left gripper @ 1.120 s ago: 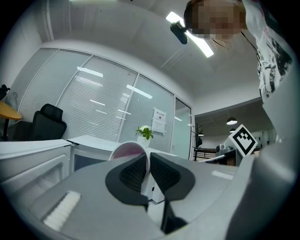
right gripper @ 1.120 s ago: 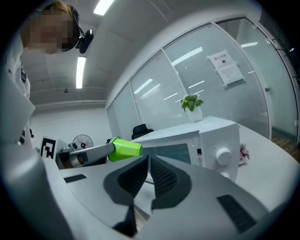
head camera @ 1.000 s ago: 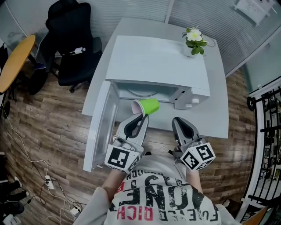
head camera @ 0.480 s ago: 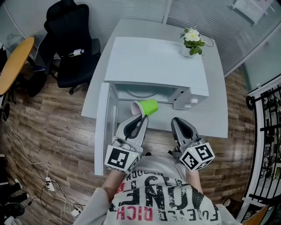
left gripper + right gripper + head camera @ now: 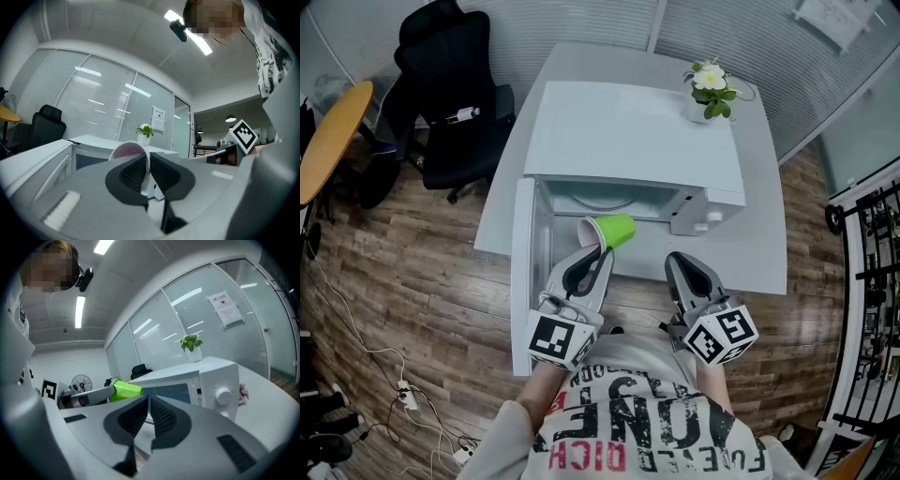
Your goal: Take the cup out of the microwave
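One green cup (image 5: 611, 229), tipped sideways, rim pinched by left gripper (image 5: 602, 251), held in air just before mouth of microwave (image 5: 628, 131). Right gripper (image 5: 679, 263) clenched on nothing, alongside. We judge removal nearly done; left: carry cup clear, set down. Hinged door (image 5: 523, 281) stands open.

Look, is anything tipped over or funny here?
The green cup is held sideways, pinched by its rim in the left gripper, in front of the microwave, whose door is open. Nothing looks spilled.
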